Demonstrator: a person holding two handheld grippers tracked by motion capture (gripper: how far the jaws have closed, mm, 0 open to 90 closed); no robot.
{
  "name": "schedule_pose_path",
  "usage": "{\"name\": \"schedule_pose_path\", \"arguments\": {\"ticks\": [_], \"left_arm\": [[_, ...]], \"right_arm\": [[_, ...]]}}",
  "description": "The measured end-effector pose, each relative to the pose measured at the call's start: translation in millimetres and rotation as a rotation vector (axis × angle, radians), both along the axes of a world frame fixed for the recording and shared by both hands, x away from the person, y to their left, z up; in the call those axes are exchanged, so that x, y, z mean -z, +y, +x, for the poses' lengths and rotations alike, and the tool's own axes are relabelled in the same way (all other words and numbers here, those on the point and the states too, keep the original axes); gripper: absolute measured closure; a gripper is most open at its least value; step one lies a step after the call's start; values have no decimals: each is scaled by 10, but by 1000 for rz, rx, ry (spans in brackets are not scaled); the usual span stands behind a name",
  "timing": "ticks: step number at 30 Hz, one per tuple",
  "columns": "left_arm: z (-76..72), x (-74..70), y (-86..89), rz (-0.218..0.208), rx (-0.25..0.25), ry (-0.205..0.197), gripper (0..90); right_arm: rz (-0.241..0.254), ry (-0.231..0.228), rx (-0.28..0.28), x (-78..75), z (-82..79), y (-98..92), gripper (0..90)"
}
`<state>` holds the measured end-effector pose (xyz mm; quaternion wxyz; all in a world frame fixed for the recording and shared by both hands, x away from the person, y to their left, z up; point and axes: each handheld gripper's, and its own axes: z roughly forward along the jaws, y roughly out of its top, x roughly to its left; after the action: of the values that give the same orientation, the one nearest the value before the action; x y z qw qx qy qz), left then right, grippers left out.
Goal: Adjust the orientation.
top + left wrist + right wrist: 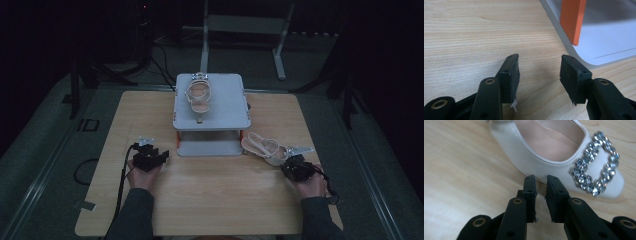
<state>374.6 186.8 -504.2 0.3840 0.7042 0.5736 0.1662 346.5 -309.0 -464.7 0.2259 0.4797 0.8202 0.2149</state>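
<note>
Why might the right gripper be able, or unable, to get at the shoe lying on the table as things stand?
Probably able: the right gripper sits right at the side of the shoe on the table with nothing between them. Its jaws are almost closed, though, so they would likely need opening first.

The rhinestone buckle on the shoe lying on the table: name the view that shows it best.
The right gripper view: the buckle sits close and sharp on the shoe's toe, each stone distinct. In the high view that shoe is small and dim, its buckle not discernible. The left gripper view faces the table.
</note>
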Motion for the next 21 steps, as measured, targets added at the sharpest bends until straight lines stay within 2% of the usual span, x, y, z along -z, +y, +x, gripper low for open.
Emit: {"name": "schedule_pose_path", "arguments": {"ticks": [3,5,8,11,15,17,21], "left_arm": [[0,1,-1,1,0,-1,500],[0,1,0,0,0,-1,500],[1,2,-1,-2,0,-2,500],[2,4,-8,-1,-2,-4,500],[3,4,-11,-1,-2,-5,500],[6,8,-16,-5,-2,-8,500],[8,9,-20,-6,0,-9,500]], "right_arm": [[16,-8,33,7,98,-27,771],[74,3,60,20,172,-100,773],[73,-11,109,28,235,-196,757],[94,-14,140,32,300,-274,757],[97,-14,151,32,385,-307,768],[101,-12,153,35,461,-314,806],[105,-10,127,35,550,-312,823]]}}
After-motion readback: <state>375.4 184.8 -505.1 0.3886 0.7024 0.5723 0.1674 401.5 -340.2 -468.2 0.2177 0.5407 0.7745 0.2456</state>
